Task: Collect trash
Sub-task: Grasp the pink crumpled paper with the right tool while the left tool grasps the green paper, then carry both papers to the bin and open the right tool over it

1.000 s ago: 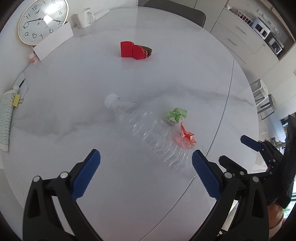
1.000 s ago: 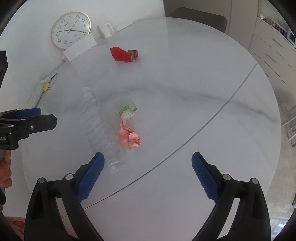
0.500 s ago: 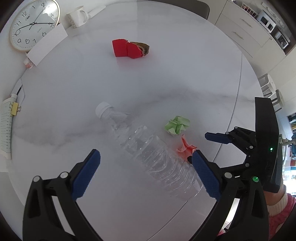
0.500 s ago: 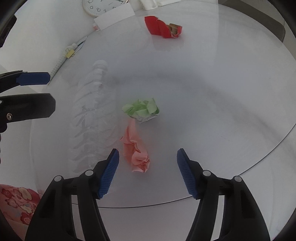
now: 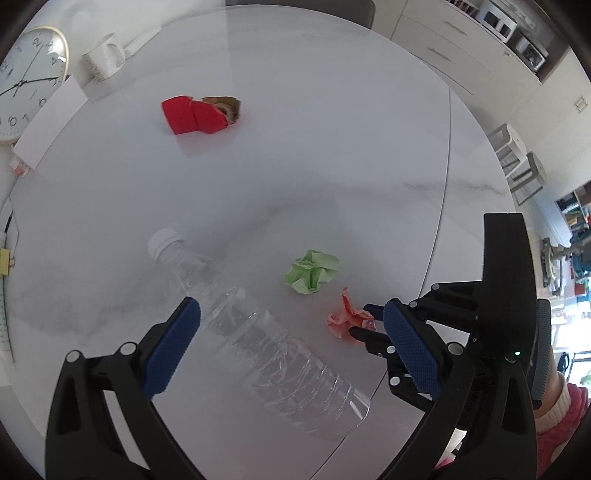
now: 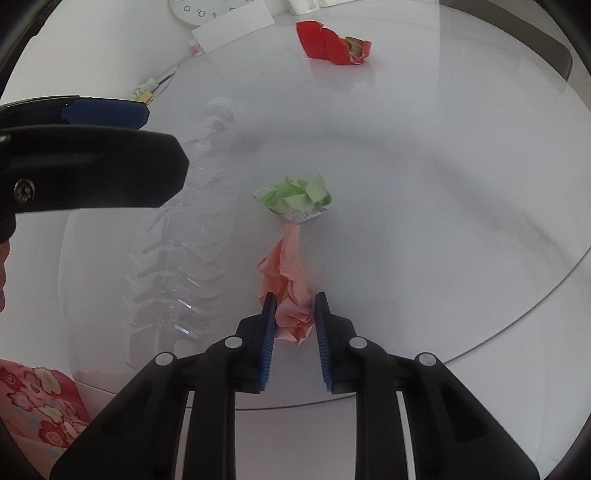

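A clear plastic bottle [image 5: 258,343] lies on its side on the round white table [image 5: 332,147]. My left gripper [image 5: 291,339] is open, its jaws either side of the bottle, above it. A crumpled pink paper [image 6: 288,284] lies beside the bottle; it also shows in the left wrist view [image 5: 347,319]. My right gripper [image 6: 294,317] has closed on the pink paper's near end. A crumpled green paper [image 6: 295,195] lies just beyond it. A red crushed carton [image 5: 195,114] lies farther back. The bottle looks faint in the right wrist view [image 6: 184,240].
A wall clock [image 5: 26,81], a white card [image 5: 48,125] and a white mug [image 5: 103,61] stand at the table's far left edge. A chair back [image 5: 295,7] is behind the table. Cabinets [image 5: 461,48] and stools [image 5: 517,166] are to the right.
My right gripper moved forward and closed on the pink paper. My left gripper moved in over the bottle, still open.
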`<state>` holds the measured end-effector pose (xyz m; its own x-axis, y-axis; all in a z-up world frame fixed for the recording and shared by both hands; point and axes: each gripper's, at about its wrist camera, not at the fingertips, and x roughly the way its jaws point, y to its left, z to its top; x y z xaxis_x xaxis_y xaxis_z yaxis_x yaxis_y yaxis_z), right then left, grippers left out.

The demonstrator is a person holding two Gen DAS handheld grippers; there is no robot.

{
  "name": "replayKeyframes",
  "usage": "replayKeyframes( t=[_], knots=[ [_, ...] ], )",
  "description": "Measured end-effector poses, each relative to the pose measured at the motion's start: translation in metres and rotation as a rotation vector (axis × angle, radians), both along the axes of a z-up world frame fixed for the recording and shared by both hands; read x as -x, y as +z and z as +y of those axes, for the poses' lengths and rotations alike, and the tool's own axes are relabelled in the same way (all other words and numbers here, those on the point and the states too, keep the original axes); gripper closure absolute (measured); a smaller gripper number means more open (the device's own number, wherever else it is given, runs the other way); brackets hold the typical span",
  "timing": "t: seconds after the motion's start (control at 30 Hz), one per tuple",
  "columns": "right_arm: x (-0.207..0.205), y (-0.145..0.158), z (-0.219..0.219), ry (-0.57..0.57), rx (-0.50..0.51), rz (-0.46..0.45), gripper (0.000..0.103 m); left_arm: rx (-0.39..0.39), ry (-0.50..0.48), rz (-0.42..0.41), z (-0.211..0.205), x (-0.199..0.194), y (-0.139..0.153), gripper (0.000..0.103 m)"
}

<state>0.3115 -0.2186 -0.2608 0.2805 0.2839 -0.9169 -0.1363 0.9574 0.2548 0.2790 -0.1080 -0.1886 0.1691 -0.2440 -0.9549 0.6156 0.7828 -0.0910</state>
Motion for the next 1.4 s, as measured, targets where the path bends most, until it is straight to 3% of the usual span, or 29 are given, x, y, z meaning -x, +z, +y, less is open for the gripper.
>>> replayKeyframes(
  t=[0.23, 0.3, 0.47, 0.7, 0.77, 0.8, 1.1, 1.4],
  knots=[
    [0.030, 0.021, -0.038, -0.137, -0.017, -0.014, 0.081, -0.048, -0.177, 0.016, -0.032, -0.012, -0.023, 0.013],
    [0.039, 0.027, -0.051, -0.186, -0.022, -0.019, 0.081, -0.097, -0.234, 0.033, -0.043, -0.015, -0.033, 0.019],
    [0.064, 0.033, -0.080, -0.276, -0.040, -0.035, 0.081, -0.235, -0.349, 0.025, -0.062, -0.015, -0.050, 0.023],
    [0.071, 0.033, -0.096, -0.325, -0.048, -0.042, 0.081, -0.335, -0.397, 0.072, -0.076, -0.013, -0.072, 0.058],
    [0.075, 0.036, -0.097, -0.325, -0.048, -0.047, 0.081, -0.337, -0.383, 0.095, -0.077, -0.014, -0.075, 0.071],
    [0.076, 0.036, -0.097, -0.325, -0.048, -0.048, 0.081, -0.331, -0.377, 0.108, -0.076, -0.014, -0.076, 0.072],
    [0.073, 0.045, -0.092, -0.336, -0.029, -0.054, 0.081, -0.201, -0.324, 0.076, -0.067, -0.002, -0.038, 0.073],
    [0.106, 0.075, -0.076, -0.383, 0.026, -0.097, 0.081, -0.071, -0.316, 0.014, -0.049, 0.048, 0.020, 0.073]
  ],
)
